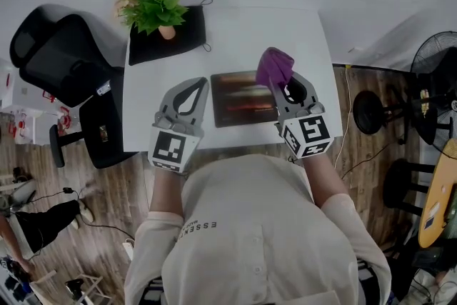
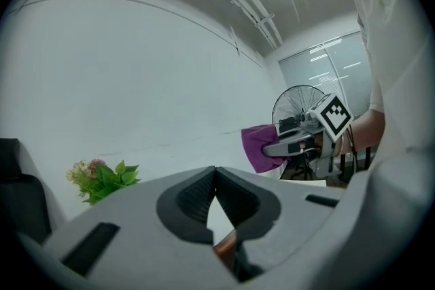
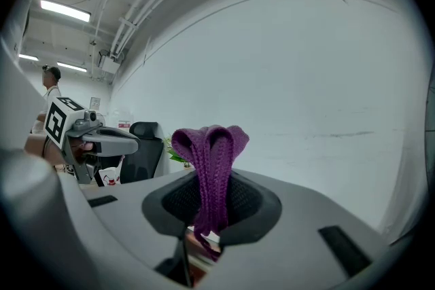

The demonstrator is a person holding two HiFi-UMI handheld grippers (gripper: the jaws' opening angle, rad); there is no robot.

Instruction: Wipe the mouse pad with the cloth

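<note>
On the white table the mouse pad lies between both grippers, the right gripper pinching the purple cloth, bunched above its fingertips by the pad's right end, the left gripper closed on nothing.

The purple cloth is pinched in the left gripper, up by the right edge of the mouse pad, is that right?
Wrong gripper: the purple cloth is pinched in the right gripper, as the right gripper view shows; the left gripper is shut on nothing. It is by the mouse pad's right edge.
</note>
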